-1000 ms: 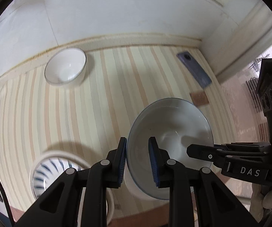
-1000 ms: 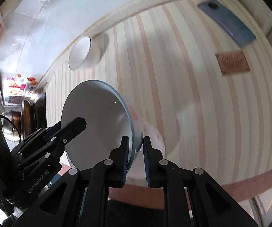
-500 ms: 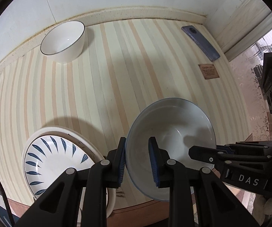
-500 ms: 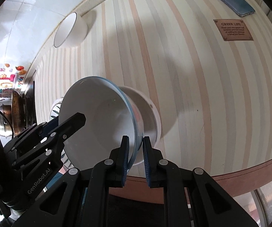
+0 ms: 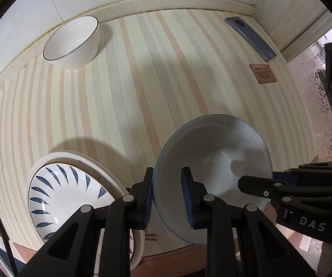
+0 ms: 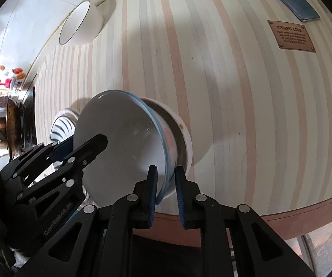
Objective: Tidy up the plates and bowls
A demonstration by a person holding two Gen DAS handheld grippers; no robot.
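- Striped tabletop (image 5: pixel 143 97) — bears all the crockery.
- Blue-leaf plate (image 5: pixel 57 191), near front edge, left of the grippers.
- Blue-rimmed bowl (image 5: pixel 214 157), tilted, held over the table's front edge; left gripper (image 5: pixel 167 194) closed on its near rim, right gripper (image 6: pixel 166 189) clamped on the opposite rim.
- White bowl (image 5: pixel 73 41), upright by the back wall, well apart.
- Blue phone (image 5: pixel 251 38).
- Brown plaque (image 5: pixel 262 73).

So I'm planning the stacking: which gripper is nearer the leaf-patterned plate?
Left. The left gripper, on the blue-rimmed bowl, sits beside the leaf-patterned plate; the right gripper holds the bowl's far rim.
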